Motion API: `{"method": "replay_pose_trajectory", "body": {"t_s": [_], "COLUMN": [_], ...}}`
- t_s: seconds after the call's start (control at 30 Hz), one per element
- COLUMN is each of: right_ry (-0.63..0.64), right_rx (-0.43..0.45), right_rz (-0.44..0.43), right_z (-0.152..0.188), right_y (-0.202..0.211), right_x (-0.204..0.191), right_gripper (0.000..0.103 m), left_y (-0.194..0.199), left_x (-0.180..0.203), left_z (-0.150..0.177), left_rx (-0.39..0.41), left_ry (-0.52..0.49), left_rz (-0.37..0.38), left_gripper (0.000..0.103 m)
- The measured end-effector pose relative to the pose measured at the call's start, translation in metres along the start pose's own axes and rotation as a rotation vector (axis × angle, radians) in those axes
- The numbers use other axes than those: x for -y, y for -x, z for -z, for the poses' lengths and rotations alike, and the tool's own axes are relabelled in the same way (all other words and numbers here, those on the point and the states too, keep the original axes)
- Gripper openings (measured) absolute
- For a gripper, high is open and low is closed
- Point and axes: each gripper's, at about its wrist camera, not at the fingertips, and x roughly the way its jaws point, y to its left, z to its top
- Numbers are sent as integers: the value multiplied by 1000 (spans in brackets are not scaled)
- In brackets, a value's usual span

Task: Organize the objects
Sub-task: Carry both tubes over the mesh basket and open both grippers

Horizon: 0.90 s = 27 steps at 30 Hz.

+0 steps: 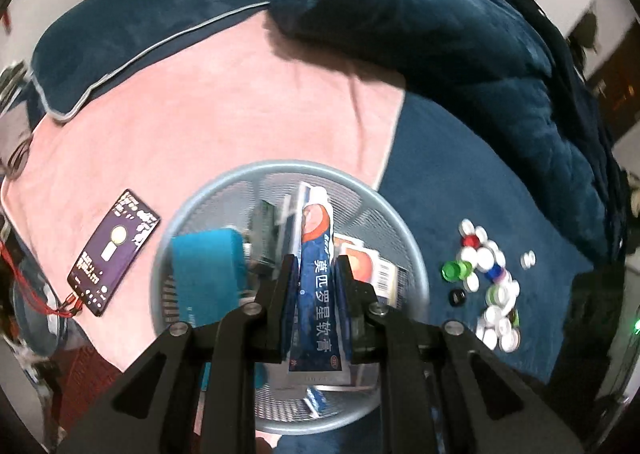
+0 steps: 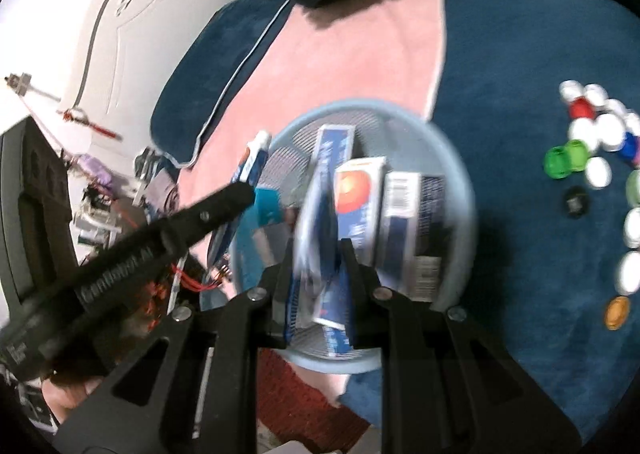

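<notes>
the left gripper (image 1: 316,266) is clamped on an ointment tube (image 1: 316,286), the right gripper (image 2: 316,254) on another tube (image 2: 320,238), both above the round mesh basket (image 1: 208,197). beneath them the basket holds a teal box (image 1: 208,270) and medicine cartons (image 2: 360,193). right of the grippers lie loose bottle caps (image 1: 484,258); left of them a phone (image 1: 114,252) lies on the pink towel (image 1: 224,101).

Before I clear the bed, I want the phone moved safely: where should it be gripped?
Grip the phone across its two long edges near the middle, coming down from above. It lies flat, screen up, on the pink towel, so only its narrow width probably suits the fingers. Avoid the near end, where the red cable is plugged in.
</notes>
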Motion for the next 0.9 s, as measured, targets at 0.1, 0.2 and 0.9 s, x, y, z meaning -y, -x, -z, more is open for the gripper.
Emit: {"method": "replay_pose_trajectory", "body": {"t_s": [0.1, 0.2, 0.9], "right_ry": [-8, -10, 80], "right_rx": [-26, -48, 87], "right_rz": [-42, -68, 189], "right_z": [0, 3, 1], "right_y": [-17, -26, 33], "right_x": [-5, -3, 3], "right_gripper": [19, 20, 103], "left_y": [-5, -14, -9], "left_x": [-16, -23, -3], "left_z": [-2, 1, 9], "left_rx": [2, -25, 4], "left_ry": [54, 78, -12], "left_rz": [19, 29, -103], "left_gripper": [18, 18, 99]}}
